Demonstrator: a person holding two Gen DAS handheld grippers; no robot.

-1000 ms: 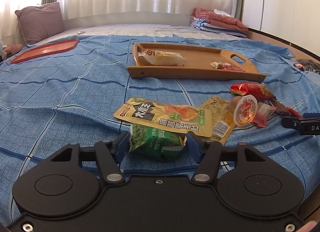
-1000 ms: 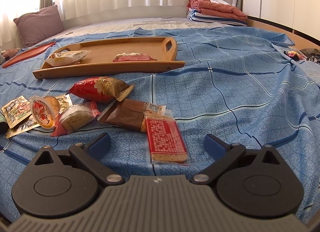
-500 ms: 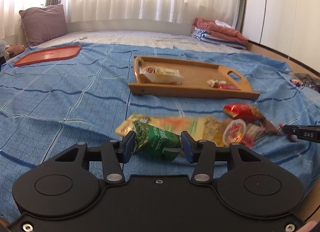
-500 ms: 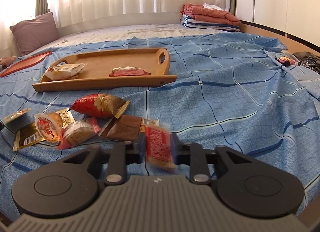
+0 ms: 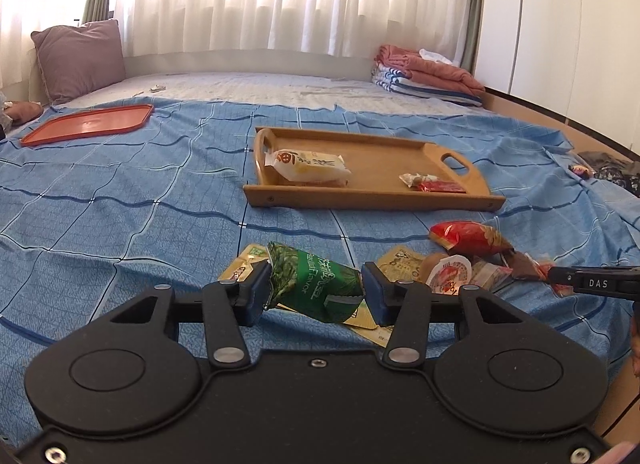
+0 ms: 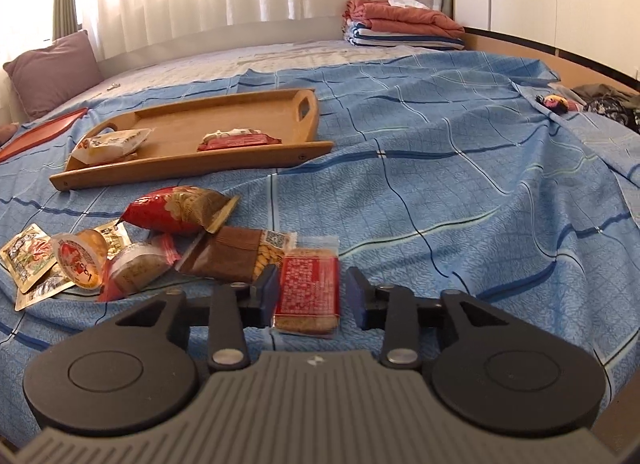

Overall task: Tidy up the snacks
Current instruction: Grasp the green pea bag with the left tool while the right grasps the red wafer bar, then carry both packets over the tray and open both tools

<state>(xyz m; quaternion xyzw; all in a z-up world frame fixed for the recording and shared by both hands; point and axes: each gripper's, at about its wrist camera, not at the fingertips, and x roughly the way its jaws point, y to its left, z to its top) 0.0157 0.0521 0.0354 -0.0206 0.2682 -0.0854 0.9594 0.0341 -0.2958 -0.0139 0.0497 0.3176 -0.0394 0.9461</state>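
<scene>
One green snack bag (image 5: 316, 288), crumpled — perhaps foil

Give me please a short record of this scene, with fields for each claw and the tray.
Left claw: shut on green packet
Right claw: jaws have just opened; red packet between them, not pressed
Wooden tray: holds pale bag and small red packet
Bedcover: other snacks lie loose before the tray

My left gripper (image 5: 316, 292) squeezes a crinkly green snack bag (image 5: 314, 288). My right gripper (image 6: 312, 296) has just been opening around a flat red-labelled snack bar (image 6: 308, 290).
</scene>
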